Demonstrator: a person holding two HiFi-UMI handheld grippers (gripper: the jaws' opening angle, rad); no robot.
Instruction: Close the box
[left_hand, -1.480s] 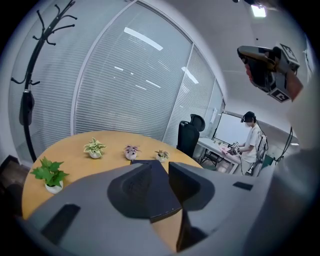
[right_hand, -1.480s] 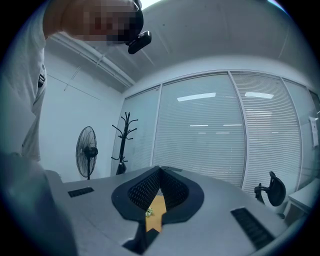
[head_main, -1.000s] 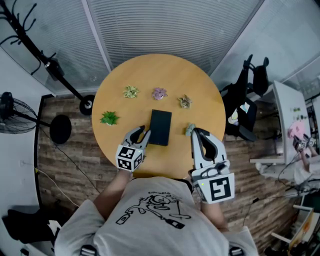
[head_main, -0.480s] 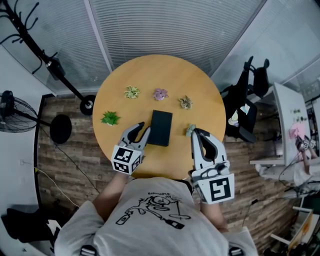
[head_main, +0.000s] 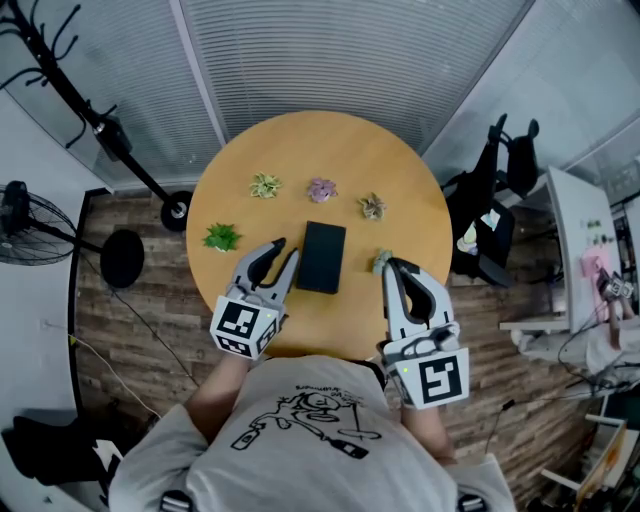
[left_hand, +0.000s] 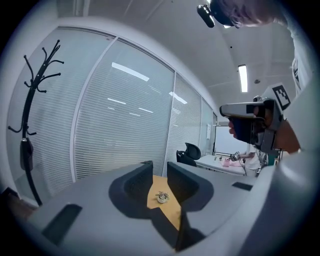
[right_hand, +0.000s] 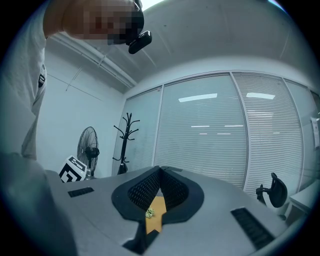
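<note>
The black box (head_main: 321, 257) lies flat on the round wooden table (head_main: 320, 150), its lid down, seen only in the head view. My left gripper (head_main: 272, 258) hovers above the table just left of the box, apart from it, jaws open with nothing between them. In the left gripper view that gripper (left_hand: 159, 170) points level across the table and frames a small potted plant (left_hand: 161, 197). My right gripper (head_main: 392, 268) is held right of the box, its fingers together and empty. In its own view the right gripper (right_hand: 160, 172) shows its tips meeting.
Several small potted plants stand on the table: a green one (head_main: 221, 237), a pale one (head_main: 264, 185), a purple one (head_main: 321, 187), another (head_main: 372, 205). A coat stand (head_main: 60, 80) and a fan (head_main: 15, 220) stand at left, an office chair (head_main: 500, 200) at right.
The left gripper has risen and drifted slightly left of the box; its view lifted from the tabletop to the blinds. Its marker cube now shows in the right gripper view. The right gripper stayed still.
</note>
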